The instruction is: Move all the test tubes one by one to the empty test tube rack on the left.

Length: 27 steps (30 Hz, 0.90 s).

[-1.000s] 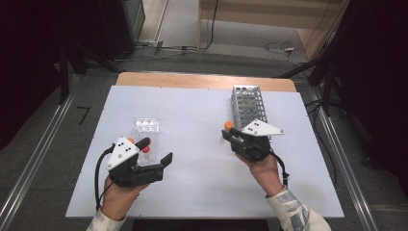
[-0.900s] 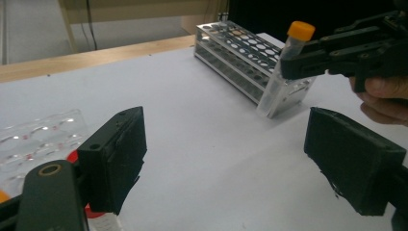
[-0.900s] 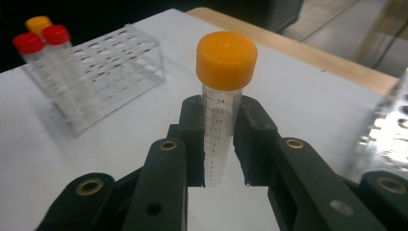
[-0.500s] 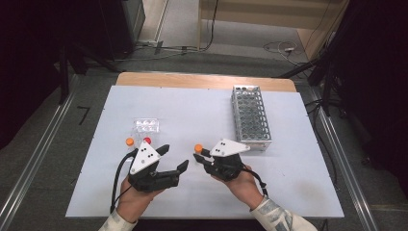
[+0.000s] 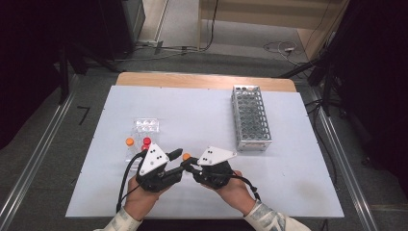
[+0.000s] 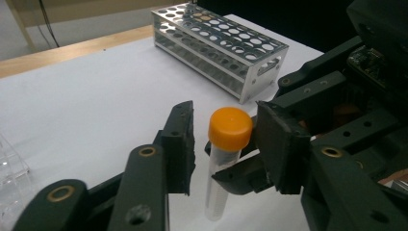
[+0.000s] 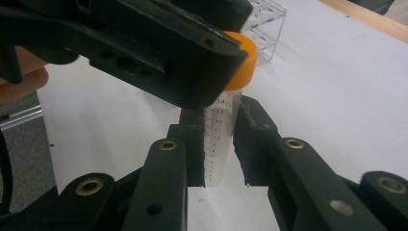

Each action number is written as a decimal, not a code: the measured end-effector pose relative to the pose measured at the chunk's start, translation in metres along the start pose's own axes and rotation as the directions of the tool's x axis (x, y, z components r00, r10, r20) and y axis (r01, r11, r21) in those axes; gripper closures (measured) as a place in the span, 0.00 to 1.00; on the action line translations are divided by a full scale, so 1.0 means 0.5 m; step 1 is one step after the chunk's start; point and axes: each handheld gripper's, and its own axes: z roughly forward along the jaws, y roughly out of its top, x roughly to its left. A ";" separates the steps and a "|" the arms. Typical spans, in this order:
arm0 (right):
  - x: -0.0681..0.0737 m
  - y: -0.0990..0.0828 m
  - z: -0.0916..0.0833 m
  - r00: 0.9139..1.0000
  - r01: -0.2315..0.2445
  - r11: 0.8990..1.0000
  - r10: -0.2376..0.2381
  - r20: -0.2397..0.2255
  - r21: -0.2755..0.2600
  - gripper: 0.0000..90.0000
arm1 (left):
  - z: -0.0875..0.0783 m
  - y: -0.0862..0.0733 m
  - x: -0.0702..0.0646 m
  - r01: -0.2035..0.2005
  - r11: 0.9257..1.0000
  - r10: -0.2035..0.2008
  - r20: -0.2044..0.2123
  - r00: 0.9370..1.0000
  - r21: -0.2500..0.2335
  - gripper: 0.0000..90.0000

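Both grippers meet: right gripper [image 7: 217, 144] clamps tube [image 7: 215, 144]; left gripper [image 6: 226, 144] fingers closing round cap [image 6: 230, 128].

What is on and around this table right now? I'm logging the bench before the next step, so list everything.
Orange-capped tube: one, clear with orange cap, upright between both grippers near the table's front.
Capped tubes: two, one orange cap, one red cap, at the clear rack's front end.
Clear rack: one, transparent, left of centre.
Metal tube rack: one, silver, right side.
Table: one, white top with wooden far edge.
Right gripper: one, black, shut on the tube's body.
Left gripper: one, black, jaws just closing around the cap, left pad still short of it.
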 end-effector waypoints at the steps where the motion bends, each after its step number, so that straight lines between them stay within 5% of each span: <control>1: 0.002 0.000 0.001 1.000 0.003 1.000 -0.003 -0.002 0.002 0.80 | 0.001 0.000 -0.001 -0.001 1.000 0.001 0.000 1.000 -0.001 0.68; 13: 0.004 0.002 -0.002 1.000 0.004 1.000 -0.004 -0.012 -0.006 0.78 | -0.002 -0.001 -0.003 -0.022 1.000 0.022 -0.005 1.000 0.009 0.78; 16: 0.004 0.004 -0.006 0.999 0.013 1.000 -0.013 -0.032 -0.005 0.54 | -0.013 0.001 0.005 -0.014 1.000 0.015 -0.008 1.000 0.009 0.78; 19: -0.003 0.001 -0.015 0.999 0.020 1.000 -0.020 -0.033 0.000 0.44 | -0.032 0.002 0.017 0.012 1.000 -0.012 -0.007 1.000 -0.003 0.78; 27: -0.036 -0.012 -0.033 1.000 -0.026 1.000 0.026 0.011 0.015 0.31 | -0.092 0.009 0.048 0.050 0.999 -0.051 -0.031 0.998 -0.020 0.78</control>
